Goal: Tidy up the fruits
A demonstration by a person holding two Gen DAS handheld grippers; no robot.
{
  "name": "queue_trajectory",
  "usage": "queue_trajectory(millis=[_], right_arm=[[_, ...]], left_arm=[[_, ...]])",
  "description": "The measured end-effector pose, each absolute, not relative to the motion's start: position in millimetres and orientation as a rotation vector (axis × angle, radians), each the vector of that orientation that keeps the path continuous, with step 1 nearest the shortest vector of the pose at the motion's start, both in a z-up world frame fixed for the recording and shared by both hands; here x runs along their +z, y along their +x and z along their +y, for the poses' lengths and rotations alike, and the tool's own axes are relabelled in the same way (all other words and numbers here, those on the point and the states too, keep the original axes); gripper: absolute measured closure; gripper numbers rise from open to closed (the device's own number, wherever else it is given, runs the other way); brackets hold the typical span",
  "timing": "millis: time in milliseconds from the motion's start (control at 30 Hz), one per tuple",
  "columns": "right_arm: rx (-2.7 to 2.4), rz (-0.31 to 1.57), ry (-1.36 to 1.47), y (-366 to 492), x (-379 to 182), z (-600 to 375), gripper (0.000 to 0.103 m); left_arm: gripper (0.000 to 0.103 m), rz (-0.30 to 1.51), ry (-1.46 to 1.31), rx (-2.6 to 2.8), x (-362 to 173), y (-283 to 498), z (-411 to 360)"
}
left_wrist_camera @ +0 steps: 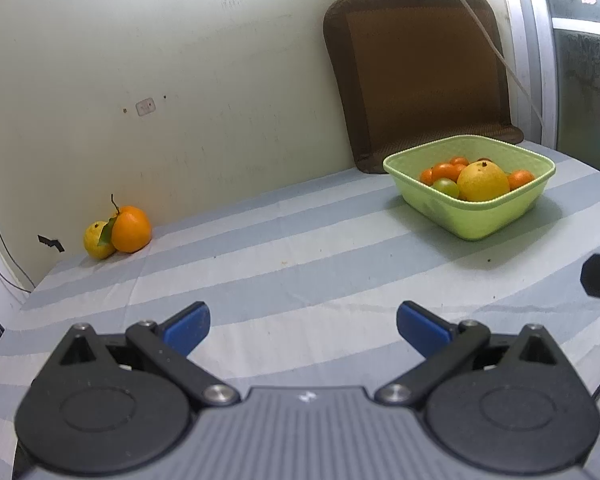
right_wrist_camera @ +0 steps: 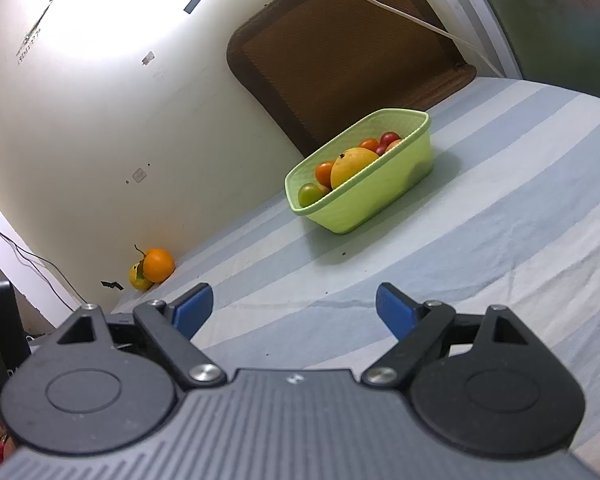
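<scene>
The left gripper (left_wrist_camera: 303,322) stands wide open with nothing between its blue pads, low in the frame over the striped cloth (left_wrist_camera: 300,272). The right gripper (right_wrist_camera: 293,307) is also spread wide and empty. A green basket (left_wrist_camera: 480,220) at right centre holds a large yellow fruit (left_wrist_camera: 483,182) among small orange and green ones. At left, against the wall, 1 orange (left_wrist_camera: 131,229) touches 1 yellow fruit (left_wrist_camera: 95,242).
</scene>
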State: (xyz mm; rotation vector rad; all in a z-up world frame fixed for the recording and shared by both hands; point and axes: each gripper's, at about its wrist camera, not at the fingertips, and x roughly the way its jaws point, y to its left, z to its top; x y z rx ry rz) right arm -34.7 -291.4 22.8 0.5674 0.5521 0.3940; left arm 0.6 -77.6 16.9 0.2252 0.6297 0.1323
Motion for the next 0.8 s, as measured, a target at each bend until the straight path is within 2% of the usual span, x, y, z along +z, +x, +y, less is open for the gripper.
queue_trajectory(millis=[800], right_arm=[[0.373, 0.549, 0.591, -32.8, 22.7, -295.5, 0.013]], left_arm=[[0.0, 0.643, 0.217, 0.146, 14.9, 1.3, -79.0]])
